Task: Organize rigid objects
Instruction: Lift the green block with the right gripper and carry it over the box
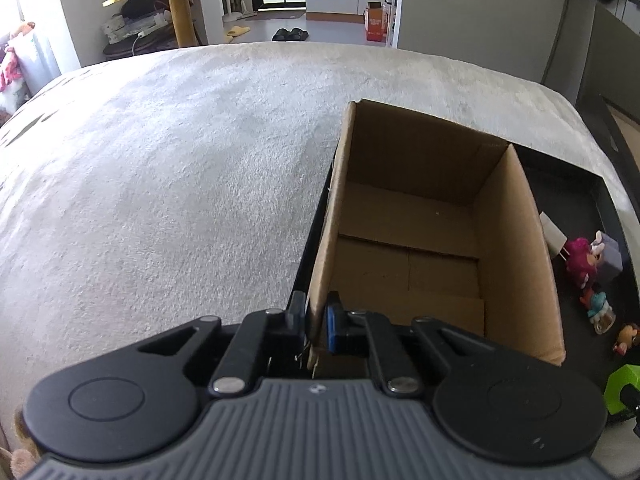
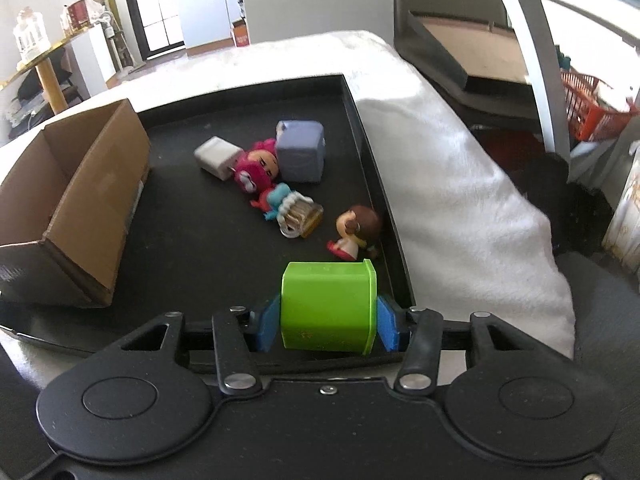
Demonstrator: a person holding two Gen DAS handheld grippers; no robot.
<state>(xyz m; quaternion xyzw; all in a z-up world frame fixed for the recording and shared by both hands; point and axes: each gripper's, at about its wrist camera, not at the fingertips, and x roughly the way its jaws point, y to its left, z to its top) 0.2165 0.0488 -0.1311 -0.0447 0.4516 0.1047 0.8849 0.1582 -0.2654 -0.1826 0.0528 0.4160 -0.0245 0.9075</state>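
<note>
The left gripper is clamped on the near left wall of the open cardboard box, one pad outside, one inside. The box stands at the left end of the black tray, about nine o'clock from the toys. At the tray's centre lie a white block, a pink-haired figure and a lavender cube. The right gripper, at six o'clock, has its blue pads against both sides of a green cup lying on its side.
</note>
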